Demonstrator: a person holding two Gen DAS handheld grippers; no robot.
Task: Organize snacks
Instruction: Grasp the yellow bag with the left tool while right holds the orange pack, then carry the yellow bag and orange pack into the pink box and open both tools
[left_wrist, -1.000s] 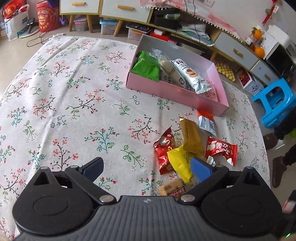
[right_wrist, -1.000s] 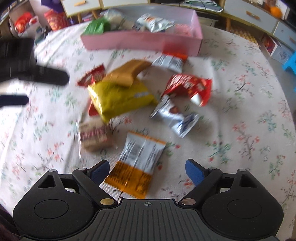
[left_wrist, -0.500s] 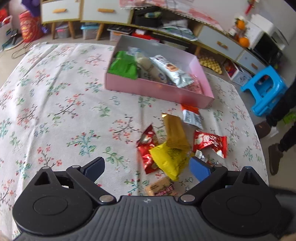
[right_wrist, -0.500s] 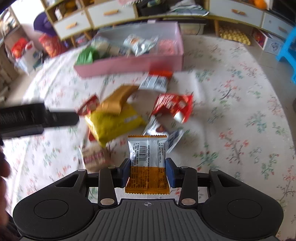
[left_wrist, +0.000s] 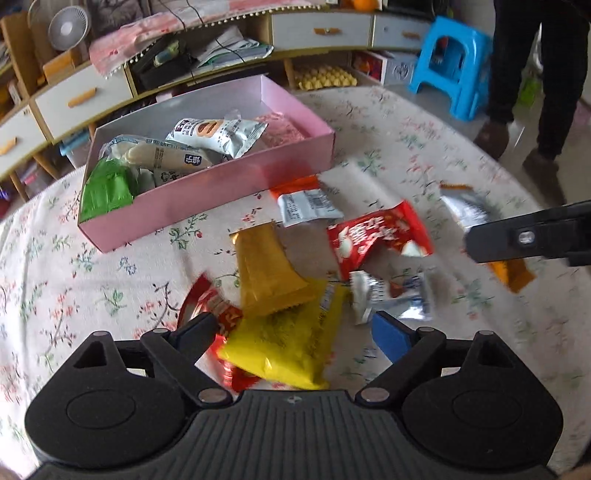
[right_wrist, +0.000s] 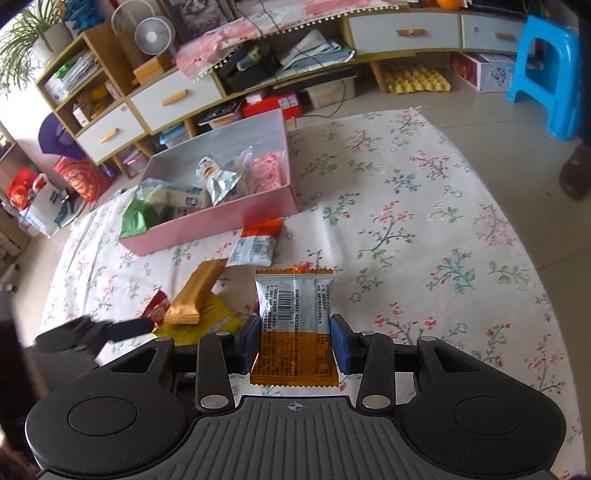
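My right gripper (right_wrist: 294, 339) is shut on a silver-and-orange snack packet (right_wrist: 293, 302), held above the flowered tablecloth. My left gripper (left_wrist: 291, 326) hangs low over a pile of loose snacks. Its jaws are closing, still wide, around a yellow packet (left_wrist: 280, 343) that the pads do not press. A gold packet (left_wrist: 266, 269), a red packet (left_wrist: 376, 236), a silver-blue packet (left_wrist: 391, 295) and an orange-white packet (left_wrist: 306, 203) lie beyond it. The pink box (left_wrist: 207, 199) with several snacks inside stands at the back left, and shows again as the pink box (right_wrist: 221, 225) in the right wrist view.
A person's dark trouser legs (left_wrist: 535, 74) and a blue stool (left_wrist: 454, 62) stand off the table's far right. Low cabinets with drawers (right_wrist: 173, 96) run behind the table. The tablecloth (right_wrist: 443, 240) to the right of the snacks is bare.
My right gripper closed on the silver-and-orange packet and lifted it off the cloth. My left gripper rolled and slid right, down over the yellow packet.
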